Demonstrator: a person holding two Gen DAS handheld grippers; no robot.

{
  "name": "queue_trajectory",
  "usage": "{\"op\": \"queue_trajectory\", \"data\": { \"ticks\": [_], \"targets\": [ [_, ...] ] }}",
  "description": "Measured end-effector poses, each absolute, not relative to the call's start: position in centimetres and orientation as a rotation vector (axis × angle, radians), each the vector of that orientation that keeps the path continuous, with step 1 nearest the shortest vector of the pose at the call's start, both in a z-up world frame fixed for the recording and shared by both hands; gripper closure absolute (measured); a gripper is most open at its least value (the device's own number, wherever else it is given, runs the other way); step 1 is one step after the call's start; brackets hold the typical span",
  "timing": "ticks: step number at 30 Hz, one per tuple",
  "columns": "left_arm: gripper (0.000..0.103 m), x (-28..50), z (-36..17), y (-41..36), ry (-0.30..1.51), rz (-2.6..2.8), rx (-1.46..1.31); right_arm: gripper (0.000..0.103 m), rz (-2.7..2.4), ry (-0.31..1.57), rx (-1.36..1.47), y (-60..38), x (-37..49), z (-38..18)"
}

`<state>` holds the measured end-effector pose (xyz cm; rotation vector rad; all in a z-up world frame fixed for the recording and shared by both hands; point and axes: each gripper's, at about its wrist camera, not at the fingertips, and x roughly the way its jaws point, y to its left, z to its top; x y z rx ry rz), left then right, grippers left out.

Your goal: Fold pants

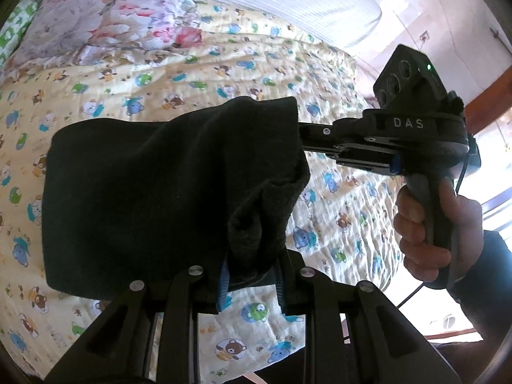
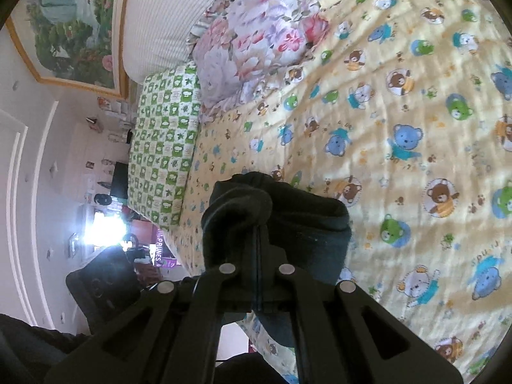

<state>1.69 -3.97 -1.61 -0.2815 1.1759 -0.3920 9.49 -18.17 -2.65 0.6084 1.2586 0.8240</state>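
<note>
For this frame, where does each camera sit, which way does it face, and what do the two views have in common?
Left wrist: sits on the left gripper, looking along its jaws across the bear-print quilt; shows the dark pants pinched in front, the right gripper and the right hand on its handle.
Right wrist: sits on the right gripper, rolled sideways, looking toward the floral pillow and framed painting; its jaws are closed on pants fabric.
Shared: pants, quilt, floral pillow.
</note>
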Motion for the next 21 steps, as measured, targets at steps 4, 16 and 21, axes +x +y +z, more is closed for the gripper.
{"op": "queue_trajectory", "data": {
  "ticks": [4,16,21],
  "targets": [
    [0.08,2.2,-3.1,-4.4,1.206,-0.401,-0.265,0.102,0.707,1.209,0.47,-18.9,8.7,-1.8],
    [0.077,2.3,-4.6,-5.0,1.245,-0.433,-0.241,0.1,0.702,1.207,0.273,-15.3,7.0,-1.4],
    [0.071,2.0,-4.9,-4.6,1.256,-0.464,-0.276,0.1,0.67,1.276,0.323,-16.7,7.1,-4.6]
  ]
}}
